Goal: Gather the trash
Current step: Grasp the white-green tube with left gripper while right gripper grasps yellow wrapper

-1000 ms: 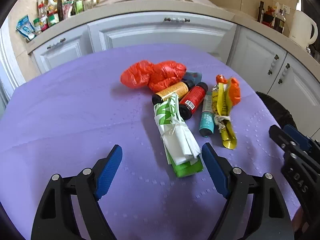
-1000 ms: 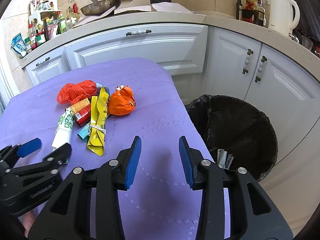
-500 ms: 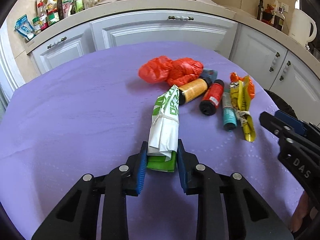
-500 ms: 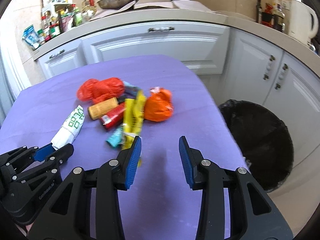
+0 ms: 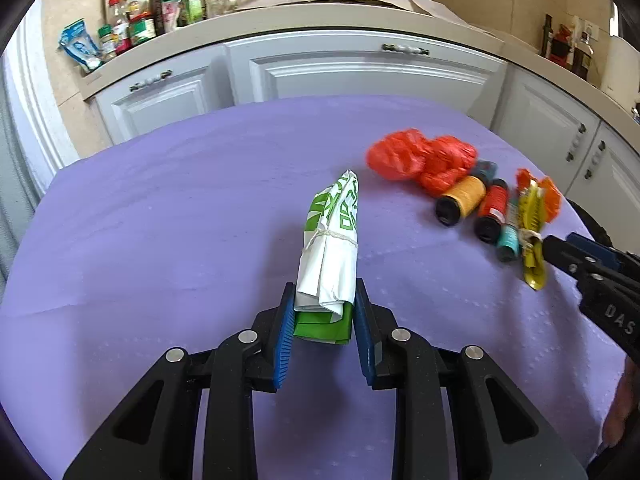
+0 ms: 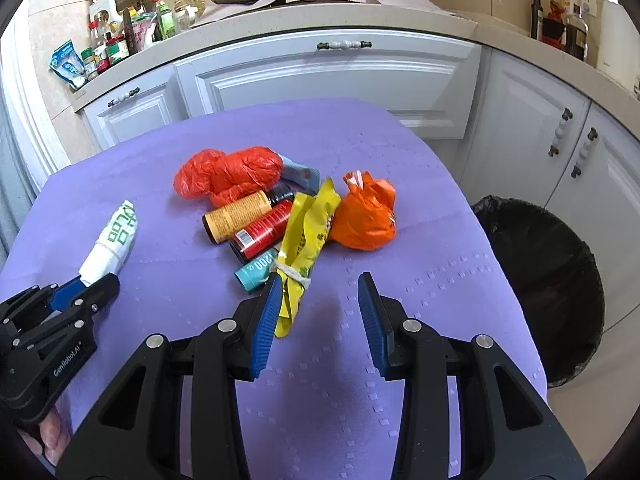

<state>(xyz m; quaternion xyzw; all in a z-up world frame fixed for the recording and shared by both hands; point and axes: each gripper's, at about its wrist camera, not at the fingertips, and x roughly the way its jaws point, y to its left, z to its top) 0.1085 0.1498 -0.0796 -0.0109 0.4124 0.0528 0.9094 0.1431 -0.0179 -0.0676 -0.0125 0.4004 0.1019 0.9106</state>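
My left gripper [image 5: 323, 320] is shut on the near end of a white-and-green rolled bag [image 5: 332, 240] tied with string; the same bag [image 6: 110, 240] shows at the left of the right wrist view, ahead of the left gripper [image 6: 90, 284]. My right gripper [image 6: 318, 312] is open over the purple cloth, its left finger beside a tied yellow wrapper [image 6: 304, 240]. Behind that wrapper lie a teal tube [image 6: 256, 272], a red bottle [image 6: 262, 232], an orange-labelled bottle [image 6: 236, 216], a red bag [image 6: 228, 172] and an orange bag [image 6: 366, 216].
A black-lined trash bin [image 6: 548, 280] stands on the floor off the table's right edge. White cabinets [image 6: 320, 72] run behind the table [image 5: 160, 220], with a cluttered counter [image 6: 120, 36] above. The right gripper [image 5: 600, 276] enters the left wrist view at the right edge.
My left gripper went from wide open to shut on the white-and-green bag and carried it leftward, away from the pile. My right gripper swung left from the bin toward the yellow wrapper.
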